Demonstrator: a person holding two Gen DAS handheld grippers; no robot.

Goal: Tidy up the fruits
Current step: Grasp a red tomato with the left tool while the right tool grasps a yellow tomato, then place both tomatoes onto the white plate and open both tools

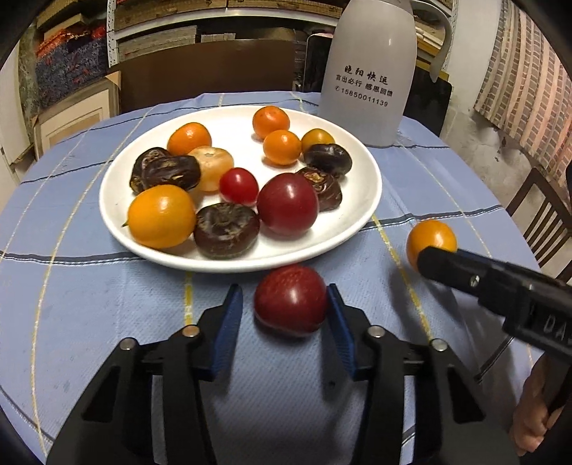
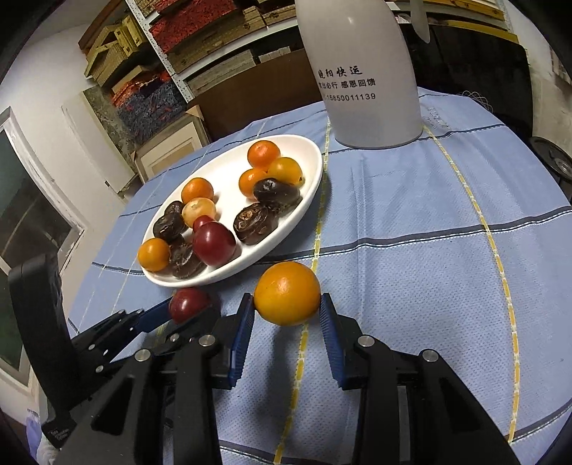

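- Left gripper (image 1: 286, 304): the blue pads (image 1: 228, 322) stand apart on either side of a red fruit (image 1: 290, 299). The right pad touches the fruit; a gap shows at the left pad, so the fruit is framed, not clamped.
- Red fruit: it rests on the blue checked tablecloth (image 1: 89, 293), just beside the near rim of the plate (image 1: 357, 229).
- Right gripper (image 2: 286, 307): both blue pads (image 2: 330, 332) sit against the sides of an orange fruit (image 2: 287, 292). The pictures do not show whether it is clamped or only touched.
- Orange fruit: it sits on the tablecloth, to the right of the plate and the red fruit, near the plate rim.
- Plate: white and shallow, it holds orange fruits, two red fruits and several dark brown wrinkled fruits (image 1: 226, 229).
- White bottle (image 1: 368, 71): it stands upright on the far right of the table, just beyond the plate, with black printed text on its side.
- Shelves (image 1: 221, 25): stacked with boxes, behind the table.
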